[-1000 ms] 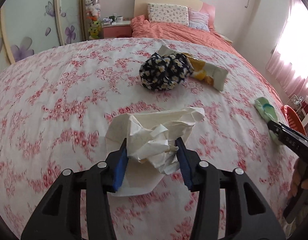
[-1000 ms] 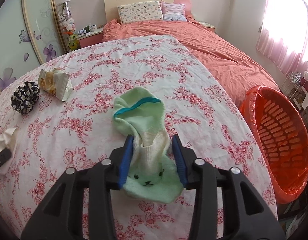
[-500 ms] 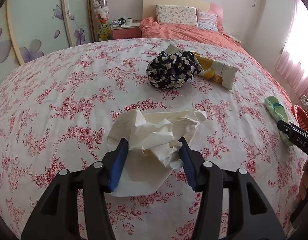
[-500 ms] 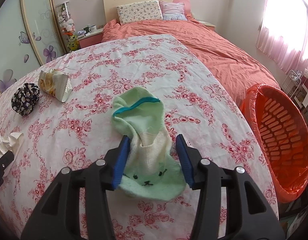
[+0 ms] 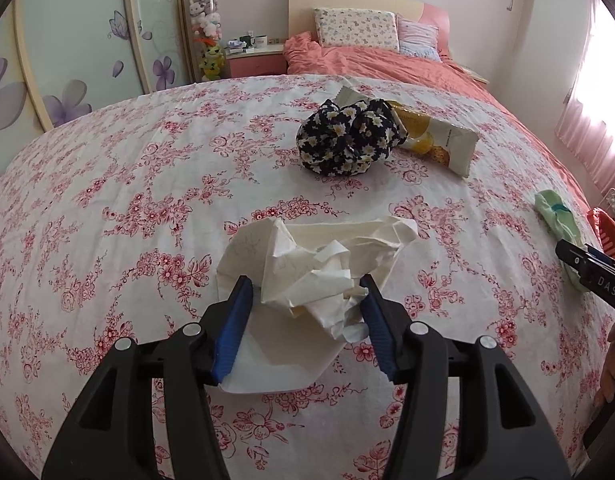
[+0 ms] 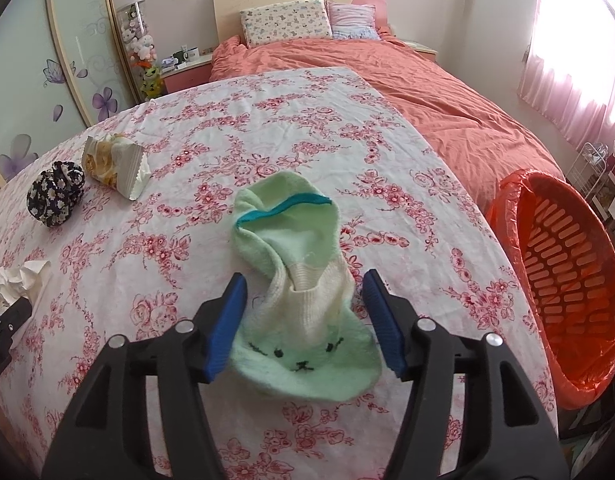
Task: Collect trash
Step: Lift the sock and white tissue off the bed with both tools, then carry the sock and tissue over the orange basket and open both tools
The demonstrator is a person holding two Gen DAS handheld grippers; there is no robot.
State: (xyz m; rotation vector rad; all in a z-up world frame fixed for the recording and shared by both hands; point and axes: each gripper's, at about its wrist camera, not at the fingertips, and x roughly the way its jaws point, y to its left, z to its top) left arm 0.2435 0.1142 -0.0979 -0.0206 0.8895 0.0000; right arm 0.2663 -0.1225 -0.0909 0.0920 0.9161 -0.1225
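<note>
Crumpled white paper point(image 5: 319, 272) lies on the floral bedspread between the open jaws of my left gripper point(image 5: 305, 300). It also shows at the left edge of the right wrist view point(image 6: 19, 280). A light green sock point(image 6: 303, 288) with a face on it lies between the open jaws of my right gripper point(image 6: 305, 300), untouched by the blue pads point(image 6: 231, 320). The sock shows at the right of the left wrist view point(image 5: 557, 220). A snack wrapper point(image 5: 439, 140) lies behind a black floral cloth bundle point(image 5: 347, 140). An orange basket point(image 6: 567, 280) with an orange liner stands right of the bed.
The floral sheet point(image 5: 127, 200) covers the near bed. A coral duvet point(image 6: 387, 80) and pillows point(image 6: 287, 20) lie beyond. A nightstand point(image 5: 255, 60) and wardrobe doors point(image 5: 67, 40) stand at the far left. A wire rack point(image 6: 591, 168) stands by the curtain.
Both grippers have opened wider around the paper and the sock and drawn back slightly. The paper and the sock lie released on the bed.
</note>
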